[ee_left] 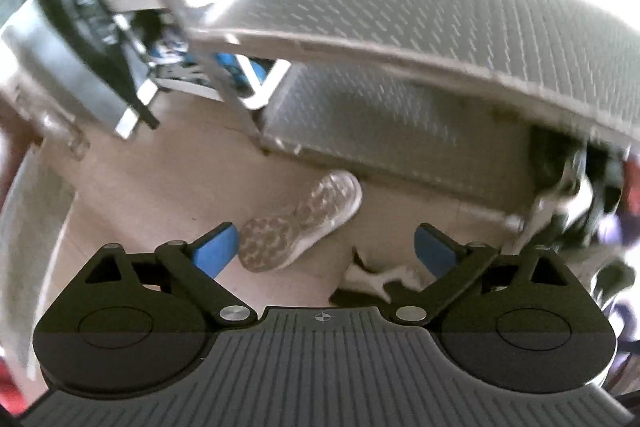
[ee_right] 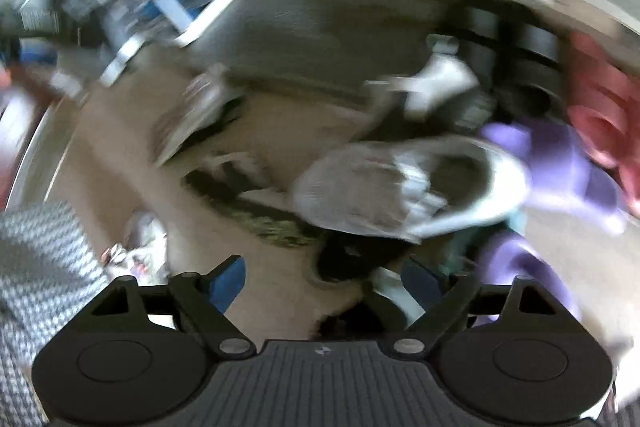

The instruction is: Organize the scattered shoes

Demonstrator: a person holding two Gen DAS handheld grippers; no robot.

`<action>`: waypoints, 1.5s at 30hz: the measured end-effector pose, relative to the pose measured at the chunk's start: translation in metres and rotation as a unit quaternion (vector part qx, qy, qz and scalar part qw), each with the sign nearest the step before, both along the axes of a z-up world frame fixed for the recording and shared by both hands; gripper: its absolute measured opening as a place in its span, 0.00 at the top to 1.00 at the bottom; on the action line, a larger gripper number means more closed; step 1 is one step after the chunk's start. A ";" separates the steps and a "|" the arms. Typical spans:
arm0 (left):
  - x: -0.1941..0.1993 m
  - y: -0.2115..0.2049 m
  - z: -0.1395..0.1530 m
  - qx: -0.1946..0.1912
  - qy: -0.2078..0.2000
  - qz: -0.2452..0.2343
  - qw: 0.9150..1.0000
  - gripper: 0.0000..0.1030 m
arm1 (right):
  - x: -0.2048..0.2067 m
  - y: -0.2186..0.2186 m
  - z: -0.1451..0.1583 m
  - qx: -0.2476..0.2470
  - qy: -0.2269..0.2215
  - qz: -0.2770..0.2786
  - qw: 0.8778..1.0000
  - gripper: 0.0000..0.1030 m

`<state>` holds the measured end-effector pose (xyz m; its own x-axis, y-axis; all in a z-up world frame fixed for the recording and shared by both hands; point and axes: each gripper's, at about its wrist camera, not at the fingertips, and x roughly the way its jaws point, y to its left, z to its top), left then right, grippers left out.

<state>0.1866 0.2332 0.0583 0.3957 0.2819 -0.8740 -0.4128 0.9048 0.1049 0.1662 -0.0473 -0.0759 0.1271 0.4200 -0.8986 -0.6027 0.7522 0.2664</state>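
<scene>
— Here, what is shown ahead of the left gripper?

— A pale sneaker is seen lying sole-up on the tan floor, just beyond the blue fingertips and slightly toward the left one. The jaws are spread wide and nothing is held between them. A grey mesh shoe rack is seen further ahead; its bare shelves are presumably where the shoes are meant to be lined up. A white-and-dark shoe is glimpsed close under the gripper, toward its right finger.

— And the right gripper?

— It is pointed down at a heap of shoes, blurred by motion. A white sneaker is seen upright, opening upward, just ahead and to the right; a dark shoe lies between it and the fingertips. The jaws are held fairly wide, with nothing pressed by the pads. The spread is judged to be kept so that a shoe can be straddled.

— What remains?

— Most of the sorting, it is judged: the shoes are scattered on the floor and not yet racked.
</scene>
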 end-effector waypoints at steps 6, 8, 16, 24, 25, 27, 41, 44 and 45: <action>0.006 0.065 -0.010 -0.007 0.012 0.034 0.999 0.10 | 0.025 0.149 -0.069 -0.035 0.009 0.116 0.993 0.23; 0.006 0.071 -0.014 -0.008 0.018 0.017 1.000 0.09 | 0.030 0.182 -0.095 -0.063 0.019 0.132 0.989 0.23; 0.002 0.096 -0.020 -0.010 0.019 0.015 1.000 0.08 | 0.051 0.238 -0.194 -0.232 0.063 0.133 0.961 0.06; -0.001 0.100 -0.013 -0.034 -0.002 0.009 0.999 0.08 | -0.054 0.198 -0.192 -0.288 0.037 0.154 0.944 0.45; -0.003 0.100 -0.012 -0.034 -0.004 0.005 0.999 0.08 | -0.062 0.188 -0.190 -0.289 0.067 0.123 0.947 0.44; -0.005 0.102 -0.010 -0.030 -0.005 0.007 1.000 0.08 | -0.078 0.168 -0.185 -0.289 0.124 0.067 0.947 0.44; -0.017 0.160 -0.018 0.015 0.002 0.118 0.993 0.08 | 0.043 0.342 -0.100 -0.009 -0.068 0.066 0.995 0.47; -0.020 0.169 -0.016 0.023 -0.005 0.141 0.990 0.08 | 0.052 0.385 -0.121 -0.033 -0.098 0.113 0.988 0.53; -0.020 0.172 -0.018 0.022 -0.003 0.146 0.989 0.08 | 0.056 0.395 -0.128 -0.039 -0.103 0.113 0.988 0.54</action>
